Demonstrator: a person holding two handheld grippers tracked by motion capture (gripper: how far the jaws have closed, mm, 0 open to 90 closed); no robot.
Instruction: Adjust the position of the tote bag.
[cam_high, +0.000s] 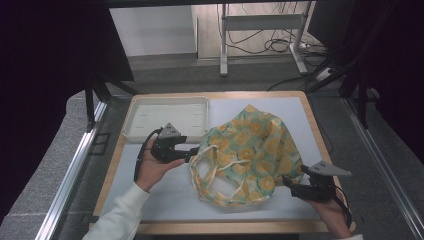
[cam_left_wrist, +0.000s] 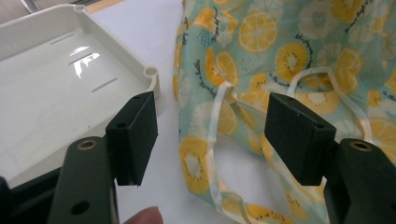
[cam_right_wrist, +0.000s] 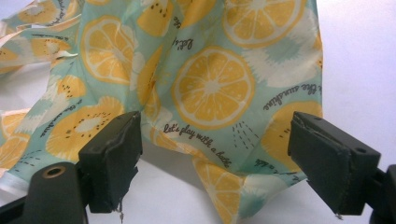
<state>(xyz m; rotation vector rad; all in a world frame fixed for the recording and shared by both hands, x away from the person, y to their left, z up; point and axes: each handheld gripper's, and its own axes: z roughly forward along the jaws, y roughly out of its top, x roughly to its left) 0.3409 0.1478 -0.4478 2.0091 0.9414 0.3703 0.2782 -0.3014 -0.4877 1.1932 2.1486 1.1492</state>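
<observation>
Bag lies centre frame on the counter, your left claw nearest its handles | left gripper view: claw apart, handle loop between, unpinched | right gripper view: right claw apart, bag corner between.

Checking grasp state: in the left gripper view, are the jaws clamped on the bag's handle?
No: the left gripper stands open, its pads apart, with the fruit-print bag and its handle untouched between them.
</observation>
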